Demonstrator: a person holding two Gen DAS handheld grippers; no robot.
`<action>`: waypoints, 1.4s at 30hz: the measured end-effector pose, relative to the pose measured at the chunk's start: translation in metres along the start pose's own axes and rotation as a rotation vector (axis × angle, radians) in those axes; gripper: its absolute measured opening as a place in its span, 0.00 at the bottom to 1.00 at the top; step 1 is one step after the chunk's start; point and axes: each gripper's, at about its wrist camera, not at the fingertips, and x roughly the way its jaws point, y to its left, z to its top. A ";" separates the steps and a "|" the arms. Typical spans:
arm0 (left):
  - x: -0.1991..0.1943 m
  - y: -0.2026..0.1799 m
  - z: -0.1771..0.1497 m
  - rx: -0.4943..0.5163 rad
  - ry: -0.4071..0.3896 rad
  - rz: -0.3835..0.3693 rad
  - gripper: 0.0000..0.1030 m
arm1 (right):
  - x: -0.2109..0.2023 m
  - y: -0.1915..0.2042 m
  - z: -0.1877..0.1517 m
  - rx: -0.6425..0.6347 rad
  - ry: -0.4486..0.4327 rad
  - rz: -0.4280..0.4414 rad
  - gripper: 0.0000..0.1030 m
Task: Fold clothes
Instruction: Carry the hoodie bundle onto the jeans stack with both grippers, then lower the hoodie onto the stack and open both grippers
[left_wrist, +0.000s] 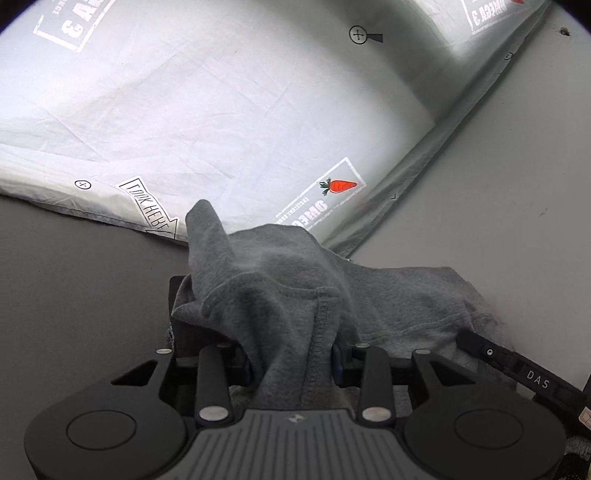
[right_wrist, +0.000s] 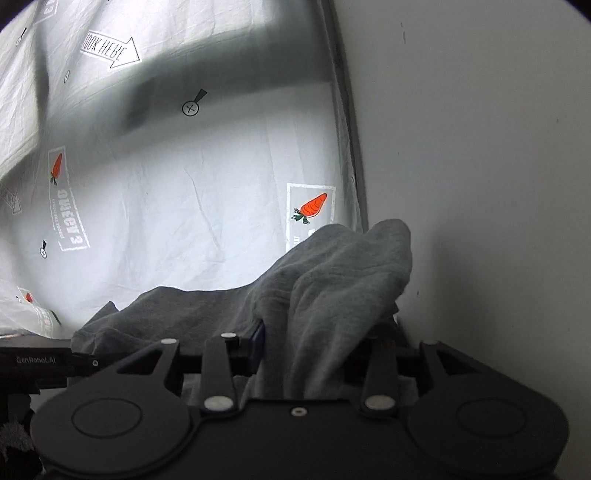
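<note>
A grey knit garment is bunched over my left gripper, whose jaws are shut on a fold with a stitched seam. The cloth covers the fingertips. In the right wrist view the same grey garment is draped over my right gripper, which is shut on another bunch of it. The rest of the garment hangs between the two grippers. The other gripper shows at the edge of each view: the right one in the left view, the left one in the right view.
A white sheet printed with carrots, arrows and "LOOK HERE" lies below and also shows in the right wrist view. A pale wall stands along its edge. A dark grey surface lies to the left.
</note>
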 end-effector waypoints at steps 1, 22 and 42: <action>-0.001 0.008 0.002 -0.040 -0.007 -0.005 0.44 | 0.005 0.005 0.000 -0.059 0.004 -0.027 0.46; 0.009 -0.055 0.004 0.241 -0.256 0.089 0.80 | 0.036 0.034 -0.029 -0.244 -0.216 -0.123 0.58; 0.102 0.000 -0.015 0.182 -0.153 0.192 0.98 | 0.107 -0.022 -0.056 0.027 -0.119 -0.021 0.84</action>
